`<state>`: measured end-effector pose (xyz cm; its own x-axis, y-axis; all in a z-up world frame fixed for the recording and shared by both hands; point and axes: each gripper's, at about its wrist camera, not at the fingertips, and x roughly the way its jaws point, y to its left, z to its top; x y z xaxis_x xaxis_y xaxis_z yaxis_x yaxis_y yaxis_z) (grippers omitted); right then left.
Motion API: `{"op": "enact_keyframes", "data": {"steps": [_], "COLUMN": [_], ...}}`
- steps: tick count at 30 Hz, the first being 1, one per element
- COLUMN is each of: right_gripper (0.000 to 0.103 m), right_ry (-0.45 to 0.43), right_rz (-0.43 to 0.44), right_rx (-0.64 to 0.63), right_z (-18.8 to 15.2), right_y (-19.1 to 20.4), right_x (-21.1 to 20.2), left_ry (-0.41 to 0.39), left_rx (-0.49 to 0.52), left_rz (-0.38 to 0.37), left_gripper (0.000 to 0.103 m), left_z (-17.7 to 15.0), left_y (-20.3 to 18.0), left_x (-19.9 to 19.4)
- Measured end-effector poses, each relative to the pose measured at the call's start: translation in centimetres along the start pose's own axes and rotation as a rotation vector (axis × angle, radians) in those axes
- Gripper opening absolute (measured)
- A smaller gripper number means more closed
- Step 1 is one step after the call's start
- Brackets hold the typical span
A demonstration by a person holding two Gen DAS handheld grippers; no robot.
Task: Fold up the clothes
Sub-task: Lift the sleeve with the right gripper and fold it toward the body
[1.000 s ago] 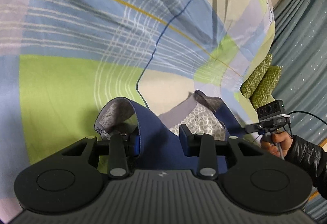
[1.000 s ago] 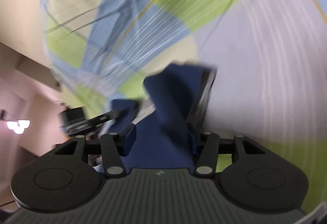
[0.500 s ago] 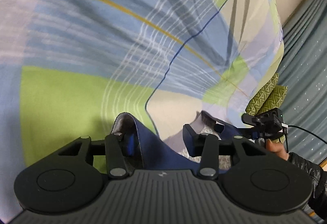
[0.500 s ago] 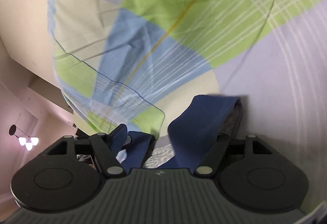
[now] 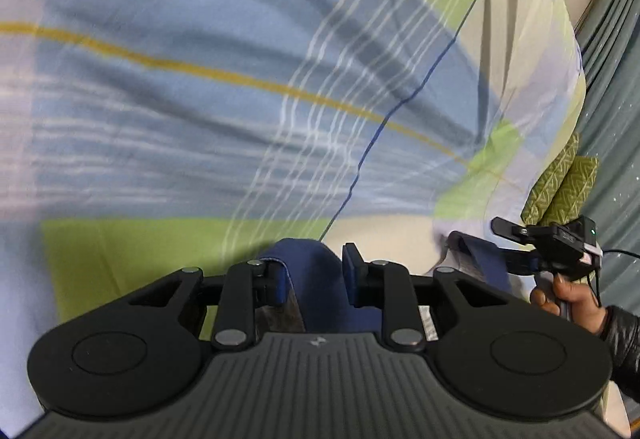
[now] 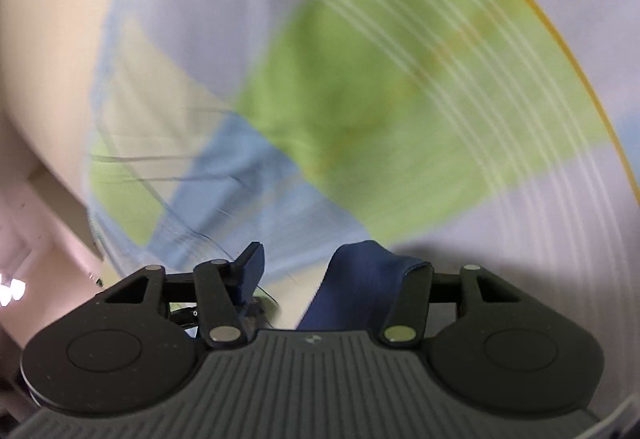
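A navy blue garment with a grey patterned lining lies on the checked bedsheet. In the left wrist view its blue fold [image 5: 316,279] sits between the fingers of my left gripper [image 5: 314,273], whose jaws stand apart with the cloth draped over the left finger. My right gripper [image 5: 516,239] shows at the far right, held by a hand, next to another edge of the garment [image 5: 480,259]. In the right wrist view my right gripper [image 6: 340,271] is wide open, with the blue cloth [image 6: 360,291] lying against its right finger.
The bedsheet [image 5: 200,119] in blue, green, cream and lilac checks fills both views. Green patterned cushions [image 5: 560,183] and a grey-green curtain [image 5: 612,119] stand at the bed's far right. A beige wall [image 6: 40,39] and a lit lamp [image 6: 10,289] lie left.
Both grippers have pulled back and lower, so less garment shows. The right gripper's jaws have opened wide and let the cloth loose. The right wrist view is blurred by motion.
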<state>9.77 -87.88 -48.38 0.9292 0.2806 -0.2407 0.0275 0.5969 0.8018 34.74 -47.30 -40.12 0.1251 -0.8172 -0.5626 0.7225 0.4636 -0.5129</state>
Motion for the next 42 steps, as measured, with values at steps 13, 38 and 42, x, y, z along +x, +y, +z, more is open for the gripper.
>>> {"op": "enact_keyframes", "data": {"steps": [13, 38, 42], "right_gripper": [0.067, 0.004, 0.003], "right_ry": [0.017, 0.091, 0.03], "right_rz": [-0.053, -0.066, -0.026], "right_rx": [0.069, -0.073, -0.209], "right_z": [-1.3, -0.3, 0.1], "right_y": [0.0, -0.6, 4.2], "right_x": [-2.7, -2.0, -4.9], "left_ry": [0.02, -0.055, -0.106], "left_rx": [0.049, 0.179, 0.277], "left_rz": [0.035, -0.044, -0.088], "left_gripper": [0.055, 0.007, 0.007], "left_z": [-0.5, -0.9, -1.3], "left_y": [0.2, -1.7, -5.0], "left_x": [-2.8, -2.6, -7.4]}}
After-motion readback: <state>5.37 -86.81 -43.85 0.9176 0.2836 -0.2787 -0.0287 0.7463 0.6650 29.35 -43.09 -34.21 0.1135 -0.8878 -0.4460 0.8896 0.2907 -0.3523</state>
